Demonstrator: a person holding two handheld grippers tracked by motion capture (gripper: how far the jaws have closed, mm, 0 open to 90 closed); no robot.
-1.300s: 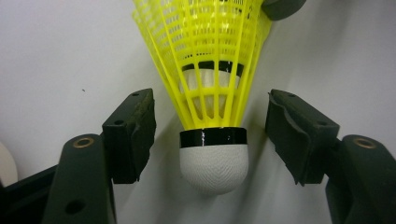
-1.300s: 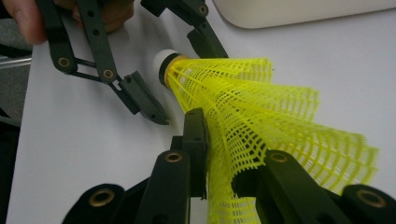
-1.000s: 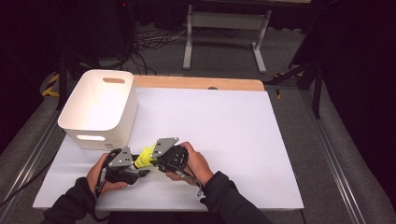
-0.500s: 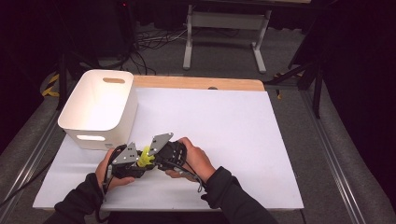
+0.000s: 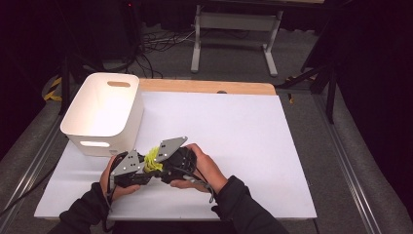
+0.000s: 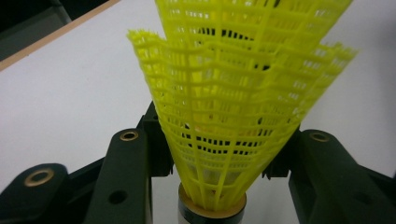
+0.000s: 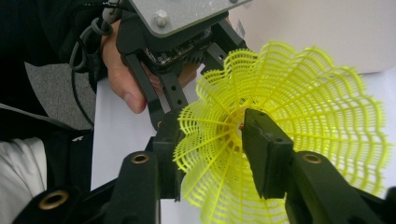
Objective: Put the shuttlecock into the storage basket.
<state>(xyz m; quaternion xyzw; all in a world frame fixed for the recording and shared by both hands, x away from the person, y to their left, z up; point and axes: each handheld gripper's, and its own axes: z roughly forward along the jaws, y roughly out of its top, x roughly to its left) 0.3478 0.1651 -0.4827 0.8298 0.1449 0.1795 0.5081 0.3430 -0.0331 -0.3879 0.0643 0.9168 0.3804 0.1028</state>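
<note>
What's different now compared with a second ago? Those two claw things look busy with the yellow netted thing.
The right gripper has lifted a little and its jaws have just been opening, the yellow shuttlecock between them. The left gripper has just been closing, its jaws beside the skirt near the cork. The white bin and table stayed put.

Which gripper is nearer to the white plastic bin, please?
Left. The left gripper sits just in front of the white plastic bin; the right gripper is beside it, farther from the bin.
</note>
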